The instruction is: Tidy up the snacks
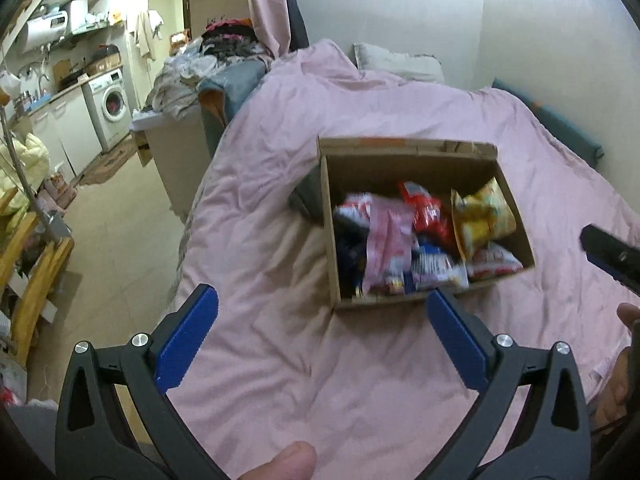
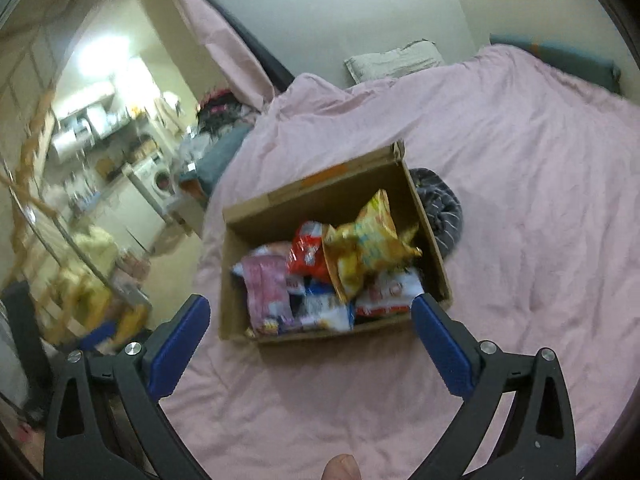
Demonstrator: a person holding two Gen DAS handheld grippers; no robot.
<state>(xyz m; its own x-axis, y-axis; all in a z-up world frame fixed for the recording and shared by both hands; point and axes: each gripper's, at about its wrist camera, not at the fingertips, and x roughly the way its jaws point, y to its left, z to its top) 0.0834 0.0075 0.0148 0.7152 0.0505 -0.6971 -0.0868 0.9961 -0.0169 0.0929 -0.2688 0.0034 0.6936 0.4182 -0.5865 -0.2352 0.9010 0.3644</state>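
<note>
Left gripper (image 1: 322, 332) spread wide, empty, above pink duvet (image 1: 280, 360). Right gripper (image 2: 310, 332) likewise wide and empty. Just beyond both, open cardboard box (image 2: 236, 280) on the bed, heaped with snack packets: yellow bag (image 2: 368, 248) on top, red (image 2: 306, 252) and pink (image 2: 266, 284) beside. Likely risks: slippery bags sliding from the pads, box tipping on soft bedding.

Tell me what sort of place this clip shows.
Probably a small studio flat: a bed with a pink duvet and pillow, opening onto a kitchenette with a washing machine. A cardboard box of snacks sits on the bed.
</note>
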